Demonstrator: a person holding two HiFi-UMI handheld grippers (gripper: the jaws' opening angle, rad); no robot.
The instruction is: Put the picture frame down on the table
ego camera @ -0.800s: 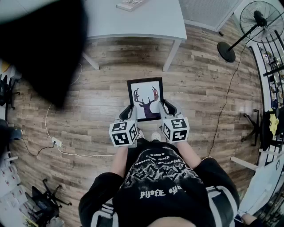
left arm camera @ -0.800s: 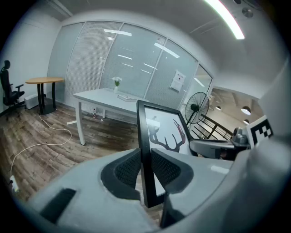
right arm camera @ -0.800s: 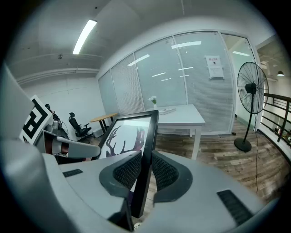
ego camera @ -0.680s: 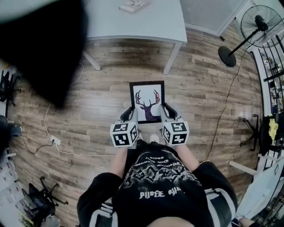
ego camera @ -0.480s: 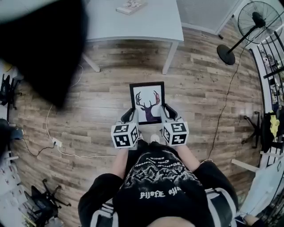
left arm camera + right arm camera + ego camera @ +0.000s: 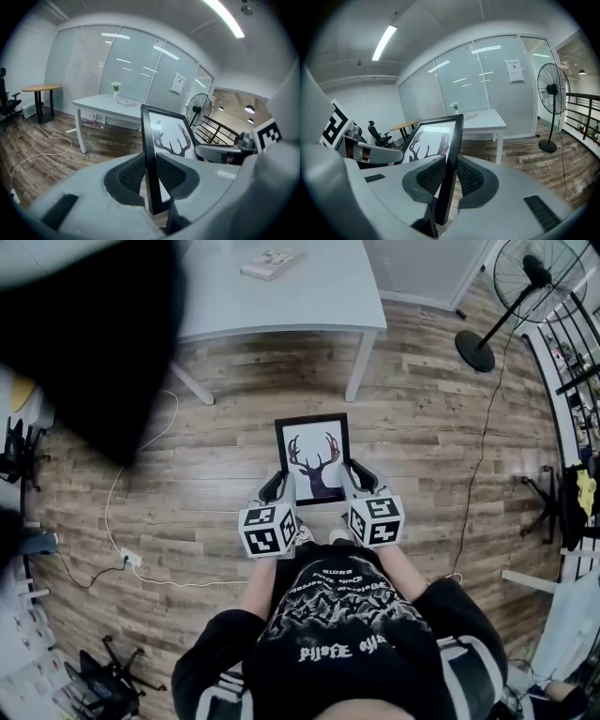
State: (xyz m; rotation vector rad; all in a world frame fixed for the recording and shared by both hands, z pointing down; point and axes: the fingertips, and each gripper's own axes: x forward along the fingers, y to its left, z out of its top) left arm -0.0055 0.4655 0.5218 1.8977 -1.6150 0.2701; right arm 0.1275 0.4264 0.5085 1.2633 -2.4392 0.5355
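Now: left gripper (image 6: pixel 277 487) pinched tight on left edge of frame (image 6: pixel 314 456), right gripper (image 6: pixel 354 480) likewise on right edge; each pair of jaws closed on black moulding. Frame, antler print, held in air over wood floor (image 6: pixel 422 446), short of near edge of desk (image 6: pixel 281 306), not touching it. Book (image 6: pixel 269 262) toward desk's far edge. Fan (image 6: pixel 525 282) beyond desk's right corner.

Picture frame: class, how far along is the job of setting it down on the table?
Done: the picture frame is gripped, with the left tool and right tool each shut on a side edge. In hand: it is held in the air above the wooden floor, short of the white table. Left: reach the table, lay the frame down, open both tools.
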